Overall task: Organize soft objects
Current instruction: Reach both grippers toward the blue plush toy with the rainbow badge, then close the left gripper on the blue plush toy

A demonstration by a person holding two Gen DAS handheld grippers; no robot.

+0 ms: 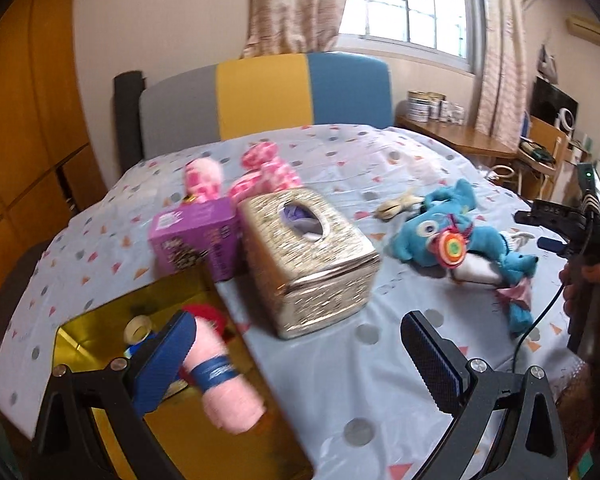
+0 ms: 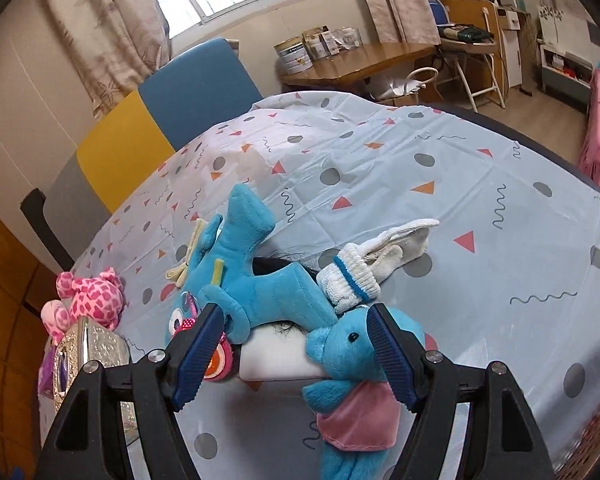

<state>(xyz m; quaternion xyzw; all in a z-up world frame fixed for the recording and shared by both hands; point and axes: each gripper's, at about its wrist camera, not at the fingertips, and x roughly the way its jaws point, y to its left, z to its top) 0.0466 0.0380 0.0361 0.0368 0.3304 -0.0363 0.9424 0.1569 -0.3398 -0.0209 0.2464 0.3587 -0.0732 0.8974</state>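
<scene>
My left gripper [image 1: 300, 364] is open wide over the near edge of the table. A pink roll with a blue band [image 1: 224, 384] lies against its left finger, above a gold box [image 1: 84, 344]; the right finger is far from the roll. My right gripper [image 2: 296, 356] is open and hovers just above a pile of toys. That pile holds a big blue plush [image 2: 260, 280], a small blue elephant plush [image 2: 340, 356] and a white glove with a blue cuff [image 2: 360, 276]. The left wrist view shows the pile [image 1: 440, 224] and the right gripper [image 1: 540, 232] to its right, in a hand [image 1: 596, 284].
A silver tissue box [image 1: 308, 256] and a purple box [image 1: 196, 240] stand mid-table, with a pink spotted plush [image 1: 268, 172] behind them. The gold box holds a red thing and a tape roll. A patterned cloth [image 2: 420, 160] covers the table. A grey, yellow and blue backrest [image 1: 300, 92] stands beyond.
</scene>
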